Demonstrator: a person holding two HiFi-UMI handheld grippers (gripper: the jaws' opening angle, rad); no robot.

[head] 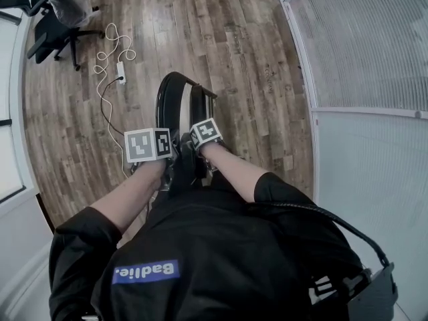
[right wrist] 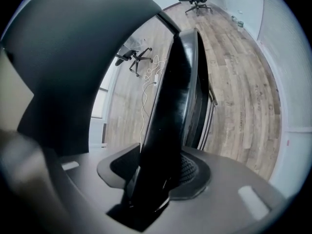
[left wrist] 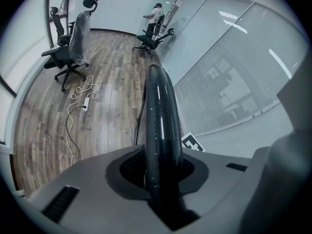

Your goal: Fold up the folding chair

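The black folding chair (head: 175, 105) stands on the wood floor in front of me, its seat and back lying nearly flat against each other. My left gripper (head: 167, 169) grips the chair's near top edge from the left, and my right gripper (head: 200, 160) holds it just to the right. In the left gripper view the glossy curved chair edge (left wrist: 160, 126) runs straight between the jaws of the left gripper (left wrist: 163, 182), which are shut on it. In the right gripper view the dark chair panel (right wrist: 173, 101) fills the gap of the right gripper (right wrist: 153, 177), its jaws closed on it.
A frosted glass partition (head: 368, 79) runs along the right. A white power strip with a looped cable (head: 120, 71) lies on the floor to the left. Office chairs (head: 53, 25) stand at the far left. A person (left wrist: 155, 14) stands at the far end.
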